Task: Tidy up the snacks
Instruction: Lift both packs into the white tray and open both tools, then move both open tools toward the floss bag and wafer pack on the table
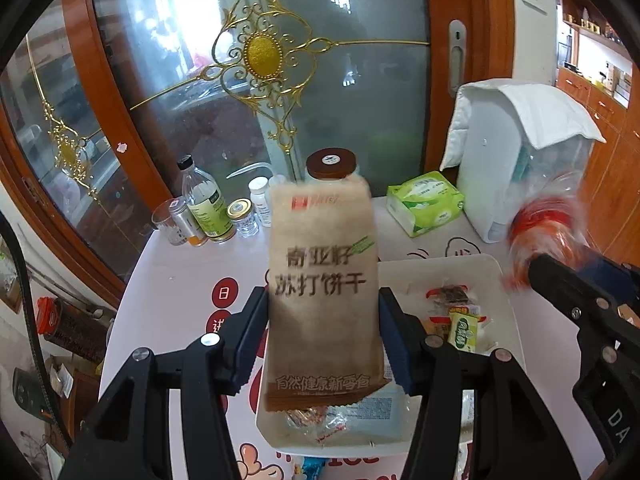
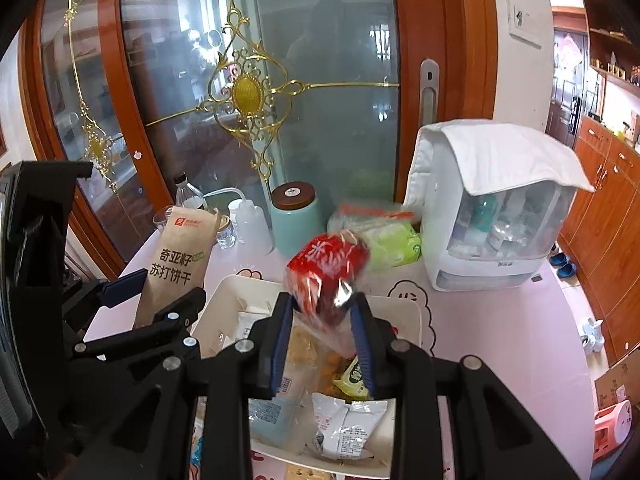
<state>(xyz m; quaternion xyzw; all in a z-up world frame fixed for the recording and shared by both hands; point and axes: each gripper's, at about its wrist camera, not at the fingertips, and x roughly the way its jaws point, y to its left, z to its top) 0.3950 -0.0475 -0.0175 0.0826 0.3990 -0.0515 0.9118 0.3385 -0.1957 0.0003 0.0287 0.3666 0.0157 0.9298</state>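
Note:
My left gripper (image 1: 324,336) is shut on a tall brown soda cracker packet (image 1: 324,280), held upright above the white tray (image 1: 502,276). The packet also shows in the right wrist view (image 2: 176,260). My right gripper (image 2: 324,332) is shut on a red-and-clear snack bag (image 2: 326,276), held above the tray (image 2: 226,292). That bag appears blurred at the right of the left wrist view (image 1: 540,232). The tray holds several small snack packs, among them a green candy (image 1: 462,330) and a white pouch (image 2: 346,428).
A teal jar with a brown lid (image 2: 294,216), bottles and a glass (image 1: 200,204), a green tissue pack (image 1: 426,202) and a white cloth-covered appliance (image 2: 492,208) stand at the back of the pink table (image 2: 500,328). A glass sliding door is behind.

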